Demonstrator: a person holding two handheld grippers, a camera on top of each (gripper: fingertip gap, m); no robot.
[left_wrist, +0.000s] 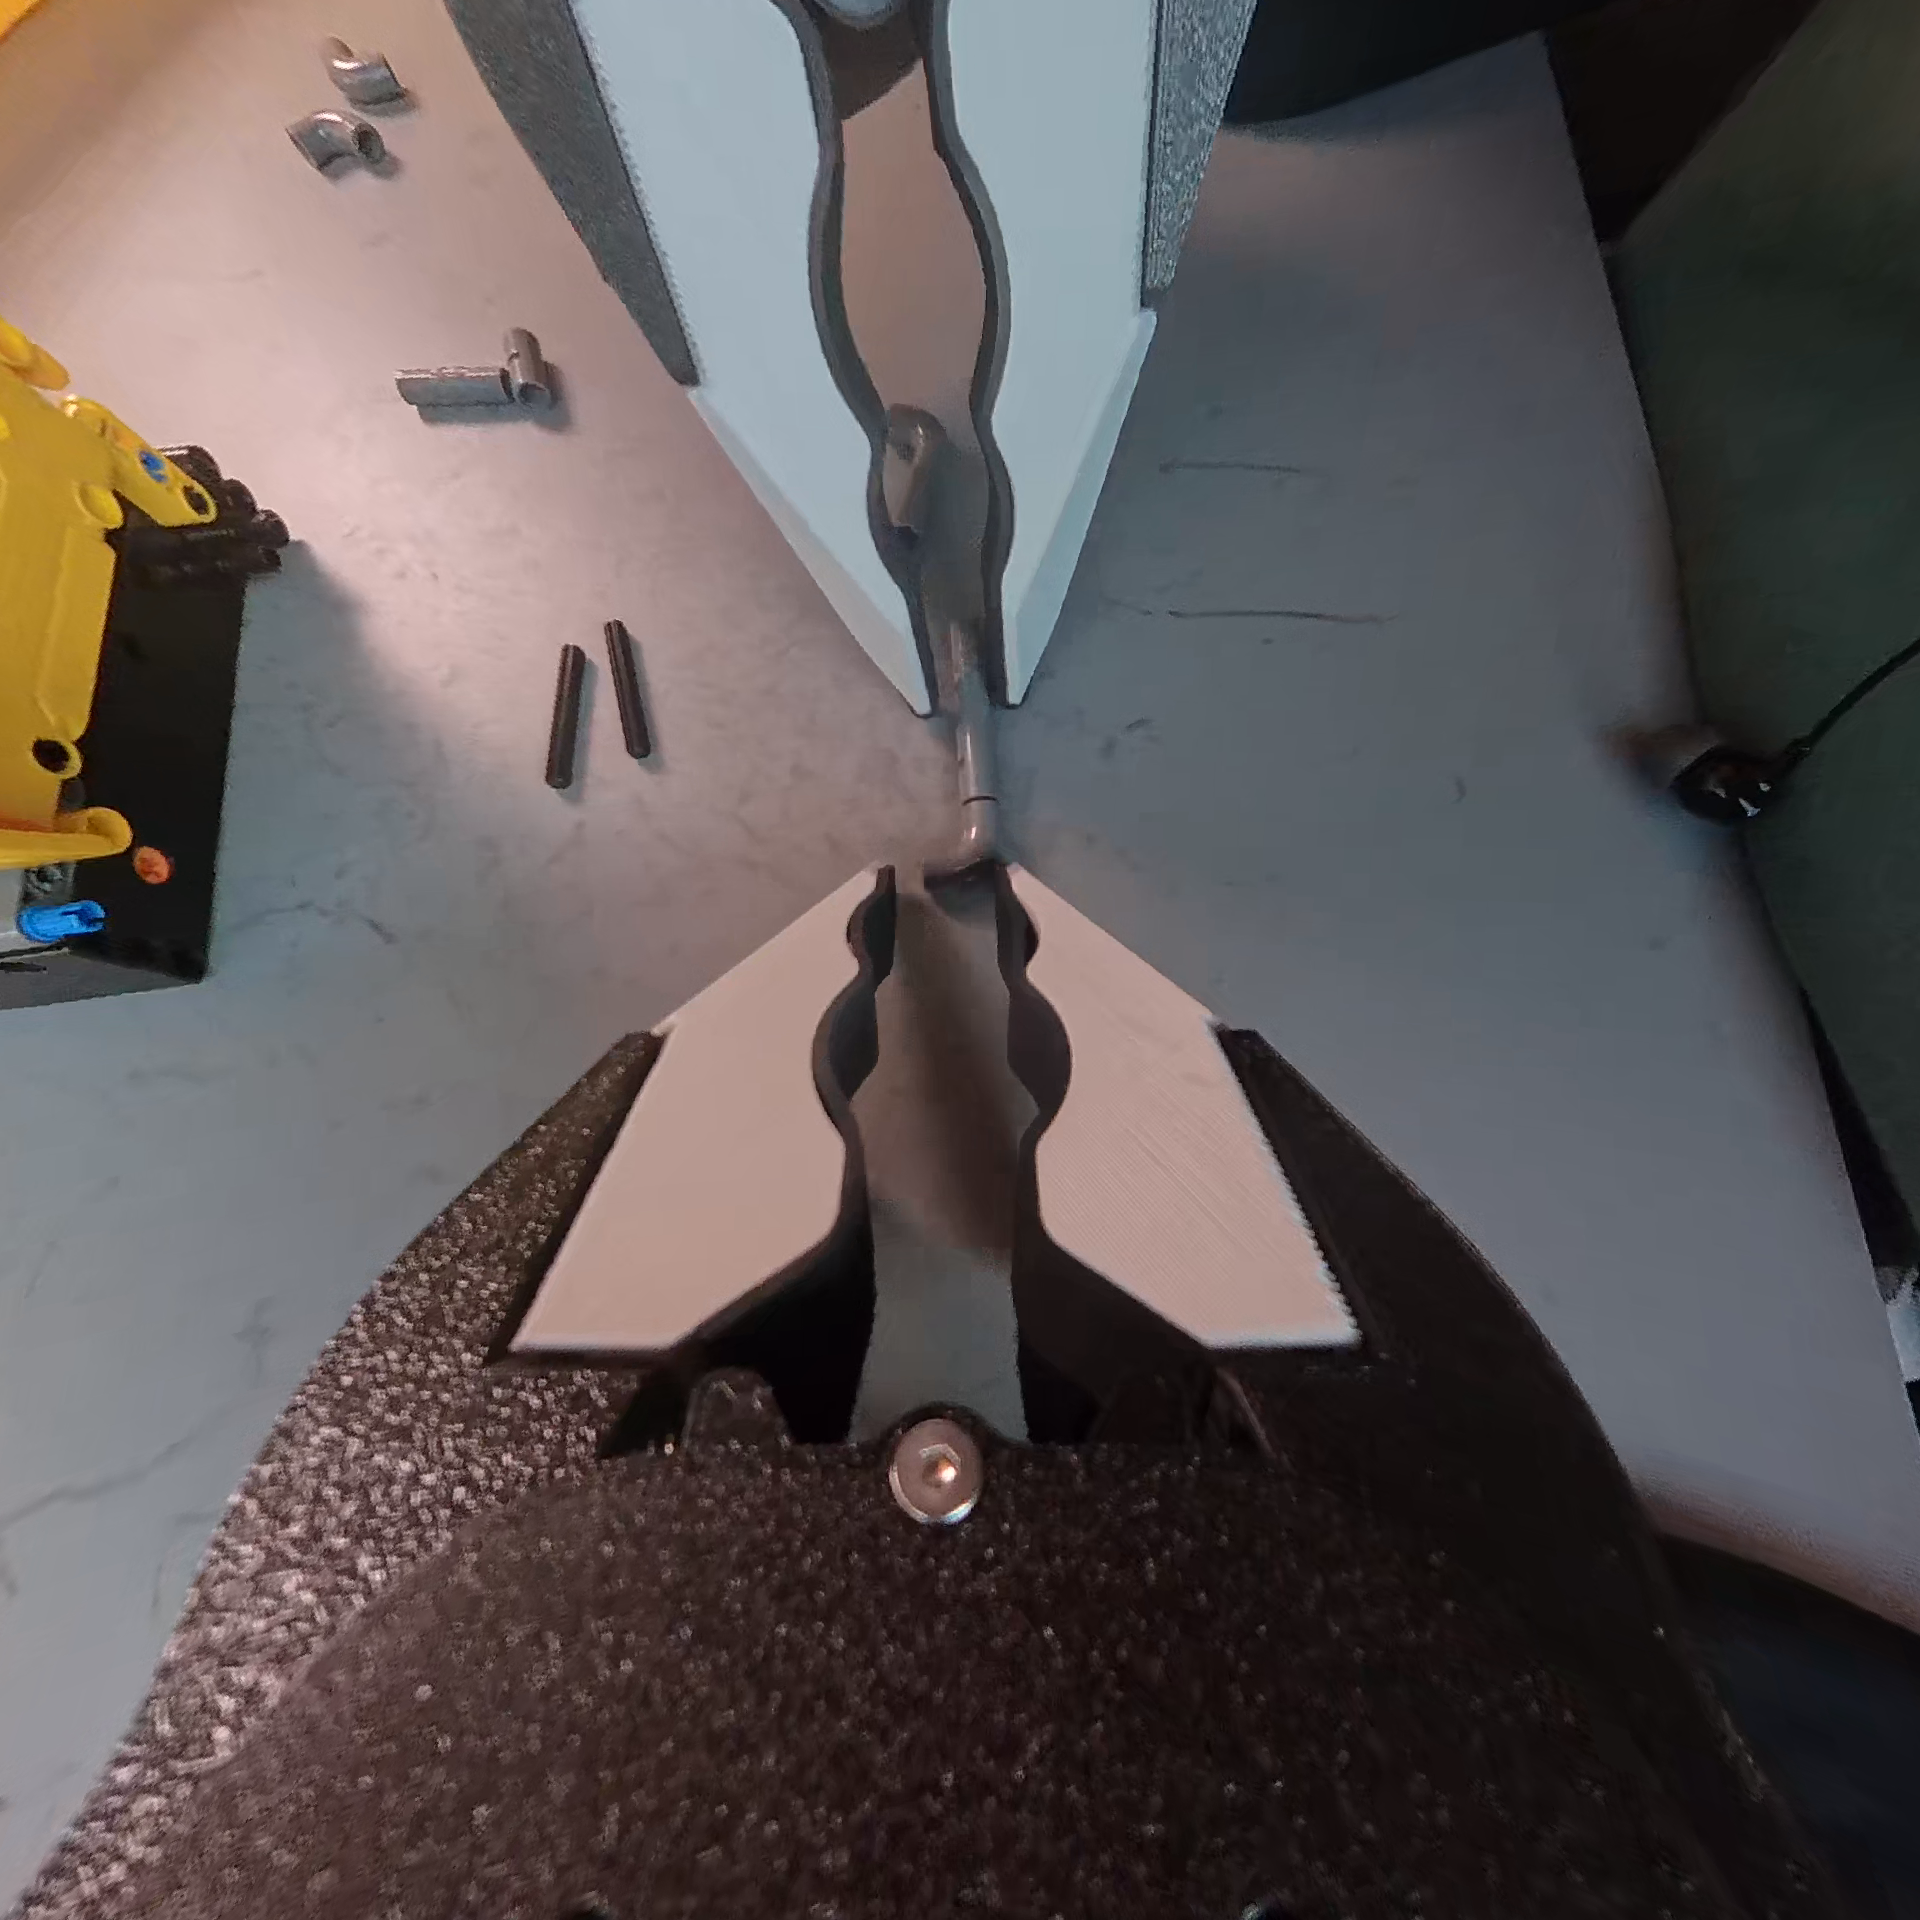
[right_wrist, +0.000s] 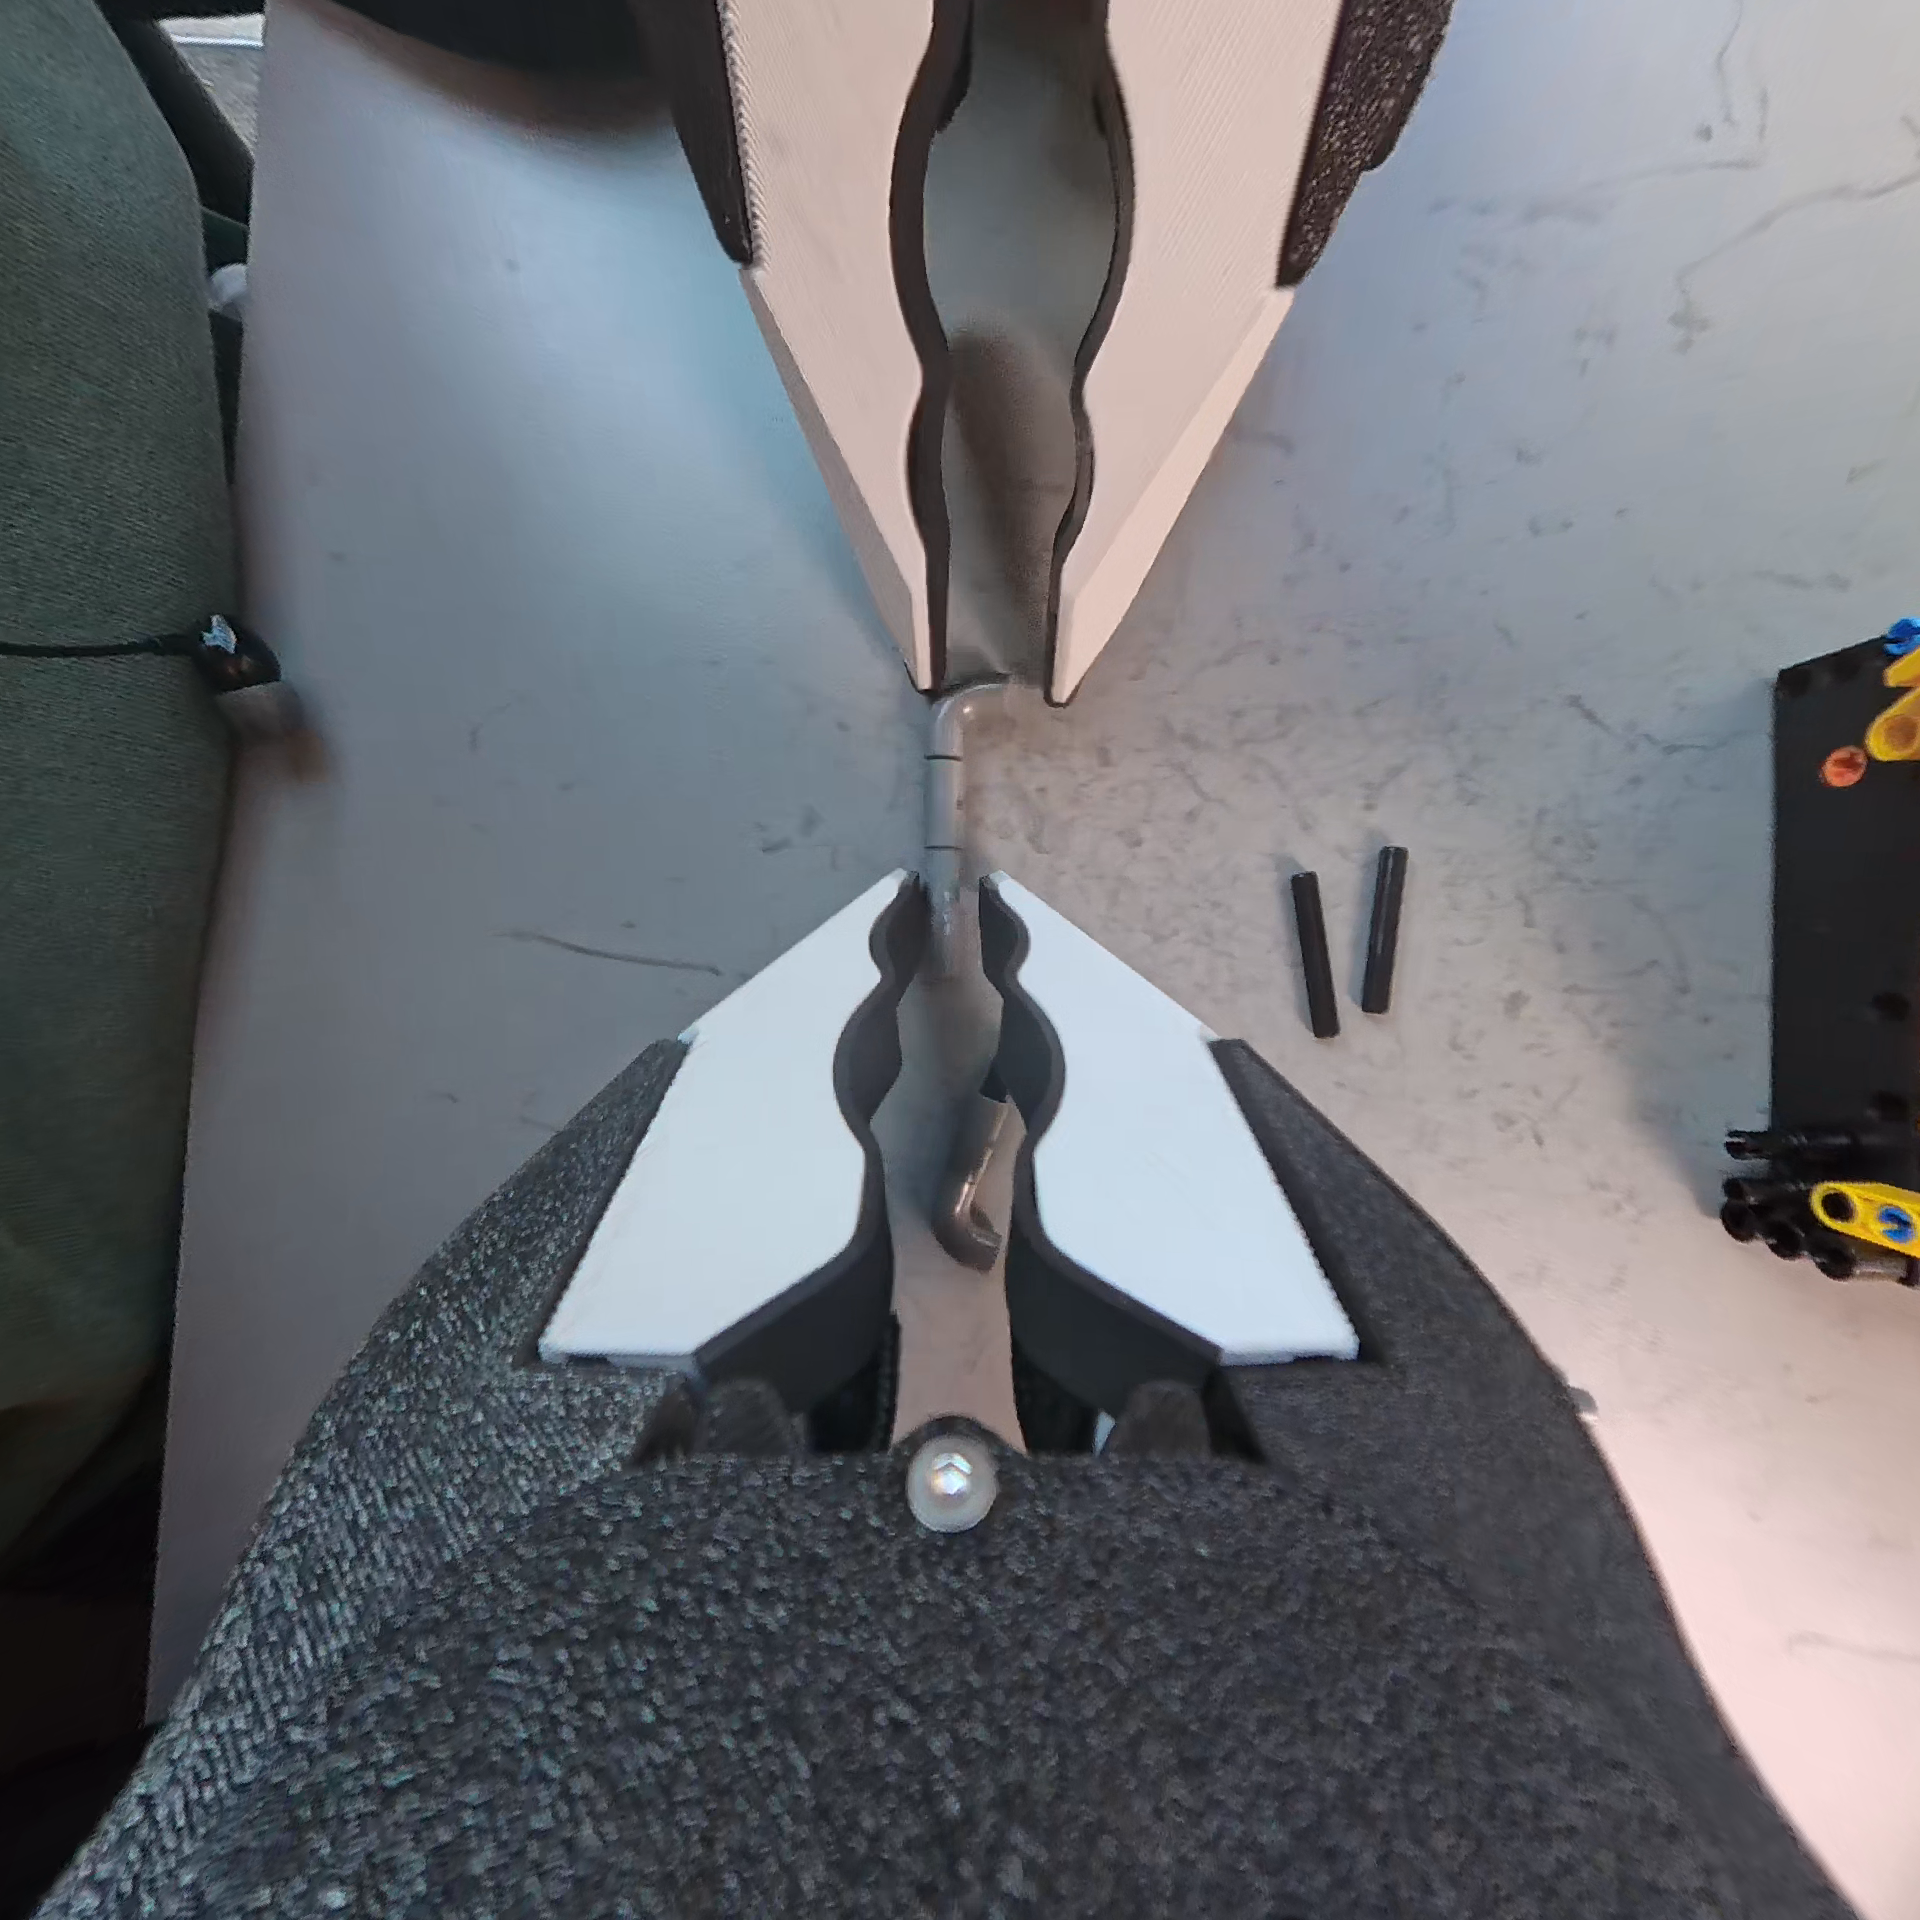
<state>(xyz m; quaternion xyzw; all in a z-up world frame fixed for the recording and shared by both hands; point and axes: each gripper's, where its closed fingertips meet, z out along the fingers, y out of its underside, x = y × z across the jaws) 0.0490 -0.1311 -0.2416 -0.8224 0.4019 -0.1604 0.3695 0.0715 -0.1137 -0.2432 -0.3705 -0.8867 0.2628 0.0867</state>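
Left gripper (left_wrist: 943, 878) and right gripper (right_wrist: 948, 883) meet tip to tip, both nearly closed; between them we see one thin grey rod (right_wrist: 940, 790) with a bent end, pinched at either end, over the table (right_wrist: 1455, 416). Two black pins (right_wrist: 1345, 940) lie near; yellow-and-black model (left_wrist: 94, 665) and loose grey connectors (left_wrist: 473, 379) farther off. Pale marbled top, green chair (right_wrist: 94, 520) at its edge

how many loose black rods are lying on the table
2, side by side on the table: one black rod and a second black rod, between the yellow and black block model and the gripper fingers.
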